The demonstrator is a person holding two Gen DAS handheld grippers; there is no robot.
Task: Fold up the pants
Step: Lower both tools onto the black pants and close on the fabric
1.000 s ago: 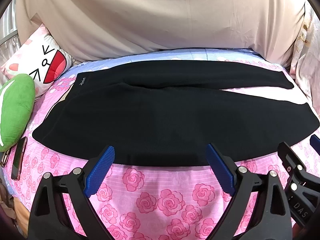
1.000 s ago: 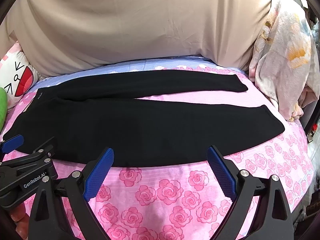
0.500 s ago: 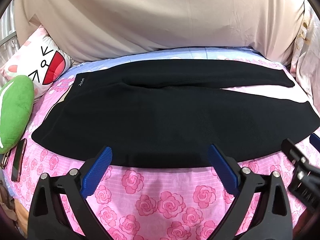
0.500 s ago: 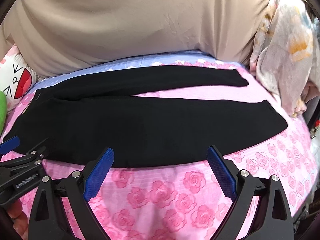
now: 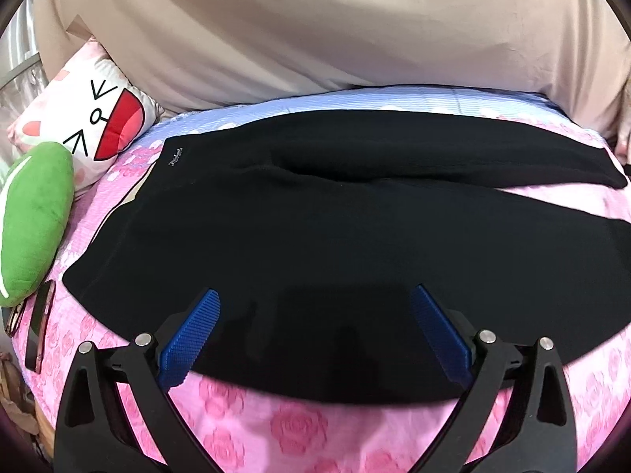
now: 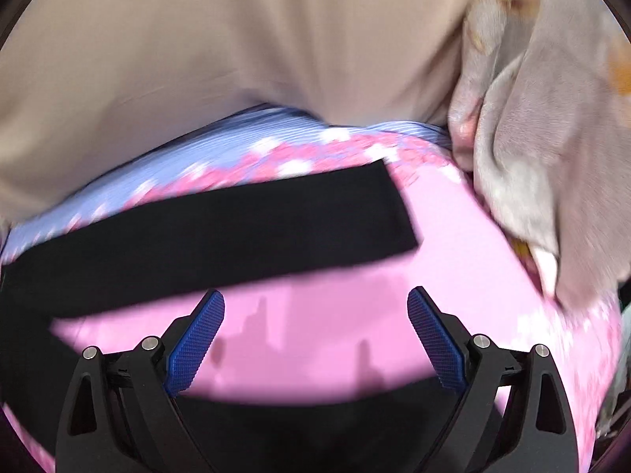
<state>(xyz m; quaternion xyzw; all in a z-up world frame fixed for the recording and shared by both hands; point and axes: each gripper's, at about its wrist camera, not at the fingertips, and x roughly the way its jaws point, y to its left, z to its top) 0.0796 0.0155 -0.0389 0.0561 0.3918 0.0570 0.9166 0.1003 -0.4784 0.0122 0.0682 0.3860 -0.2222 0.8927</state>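
Note:
Black pants (image 5: 315, 228) lie flat across a pink rose-print bed sheet (image 5: 276, 429), waistband at the left, legs running right. My left gripper (image 5: 315, 331) is open and empty, its blue pads over the near edge of the near leg. My right gripper (image 6: 315, 331) is open and empty over the bare pink gap between the legs. The far leg (image 6: 221, 232) with its hem lies beyond it, and the near leg (image 6: 315, 425) lies under the gripper body. The right wrist view is blurred.
A beige cloth (image 5: 315, 31) hangs along the back. A white cartoon pillow (image 5: 86, 118) and a green cushion (image 5: 35, 220) sit at the left, with a phone (image 5: 39, 327) near the bed edge. A floral blanket (image 6: 552, 138) is piled at the right.
Both grippers have moved forward toward the pants. The right one has swung to the right, over the leg ends, and no longer shows in the left wrist view.

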